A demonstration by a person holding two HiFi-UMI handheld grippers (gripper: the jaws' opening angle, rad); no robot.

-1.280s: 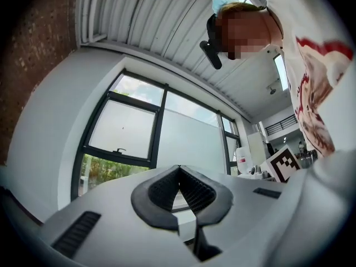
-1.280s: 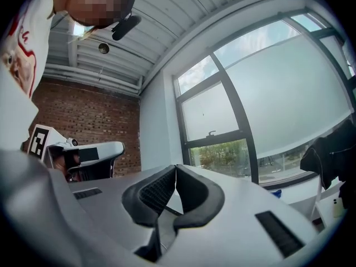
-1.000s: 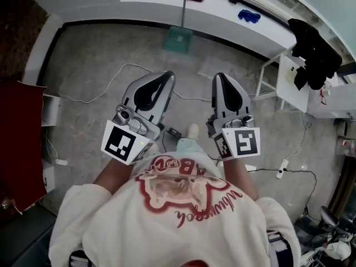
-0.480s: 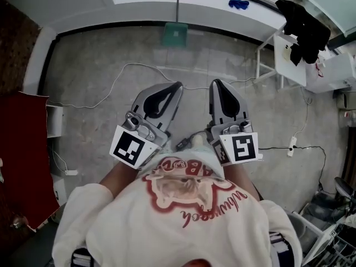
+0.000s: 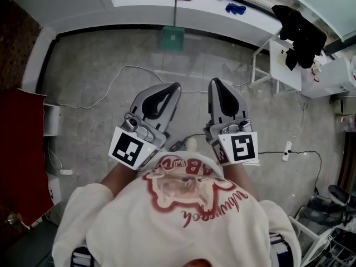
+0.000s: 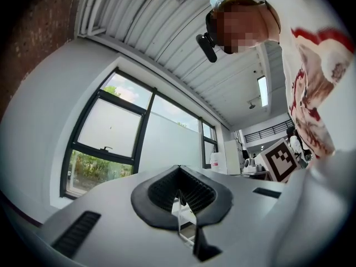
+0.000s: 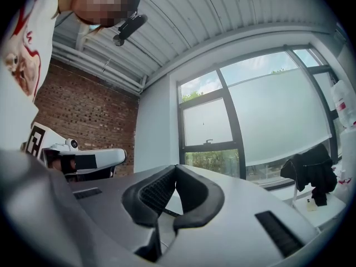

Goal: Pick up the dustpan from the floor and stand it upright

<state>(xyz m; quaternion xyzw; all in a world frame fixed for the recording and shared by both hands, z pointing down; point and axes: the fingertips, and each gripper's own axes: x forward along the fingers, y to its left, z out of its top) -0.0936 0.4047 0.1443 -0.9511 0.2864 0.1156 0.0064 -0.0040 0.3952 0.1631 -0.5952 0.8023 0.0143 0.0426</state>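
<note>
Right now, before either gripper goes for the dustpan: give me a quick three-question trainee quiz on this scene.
1. True or false: the left gripper holds the dustpan.
2. The dustpan's colour is: A red, B green, C yellow?
3. What runs across the floor between the dustpan and the grippers?
Key: 1 false, the left gripper is shut and empty. 2 B. 3 a white cable.
</note>
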